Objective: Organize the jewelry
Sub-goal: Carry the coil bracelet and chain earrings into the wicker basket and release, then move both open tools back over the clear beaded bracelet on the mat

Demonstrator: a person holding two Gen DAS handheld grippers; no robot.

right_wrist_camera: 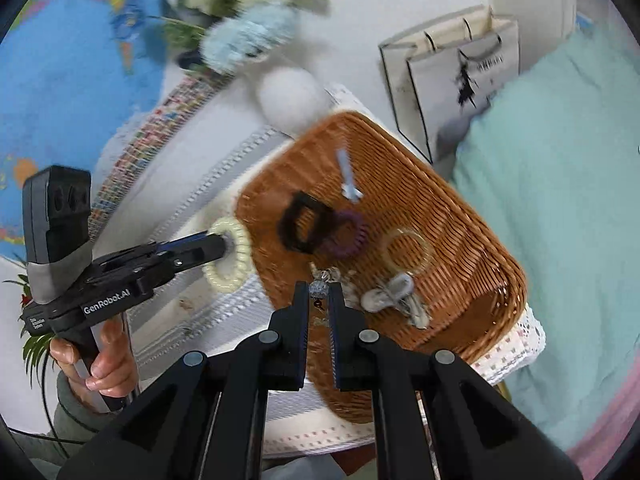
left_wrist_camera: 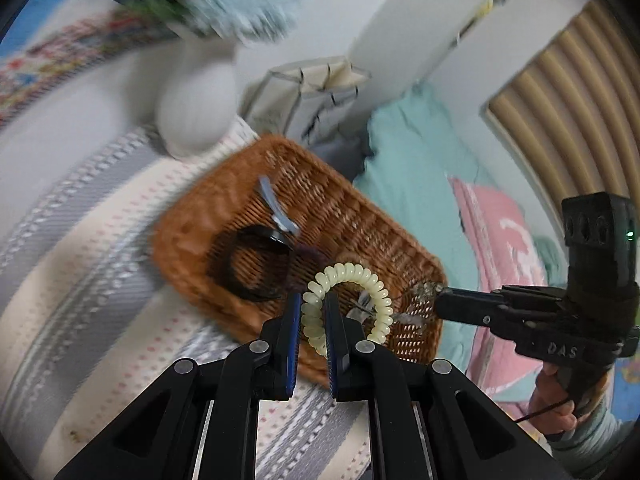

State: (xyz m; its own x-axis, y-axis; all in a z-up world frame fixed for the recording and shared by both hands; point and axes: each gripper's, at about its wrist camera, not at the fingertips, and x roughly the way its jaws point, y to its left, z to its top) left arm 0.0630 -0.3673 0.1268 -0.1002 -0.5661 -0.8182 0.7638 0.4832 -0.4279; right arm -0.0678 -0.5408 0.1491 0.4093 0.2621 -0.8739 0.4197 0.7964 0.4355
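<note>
sparkly bead (right_wrist_camera: 319, 289) between right tongs (right_wrist_camera: 319, 300), right view only

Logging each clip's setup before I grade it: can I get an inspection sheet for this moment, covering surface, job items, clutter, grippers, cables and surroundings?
Surface: striped grey-and-cream cloth covering the table.
Job's things: wicker basket holding a black clip, purple hair tie, clear coil tie, pale blue clip and grey bow.
Clutter: white vase with blurred flowers, beside the basket.
Grippers: left gripper shut on a cream coil hair tie; right gripper shut on a small sparkly piece, type unclear.
Cables: thin black cable near the right hand.
Surroundings: world map, paper gift bags, teal bedding.
</note>
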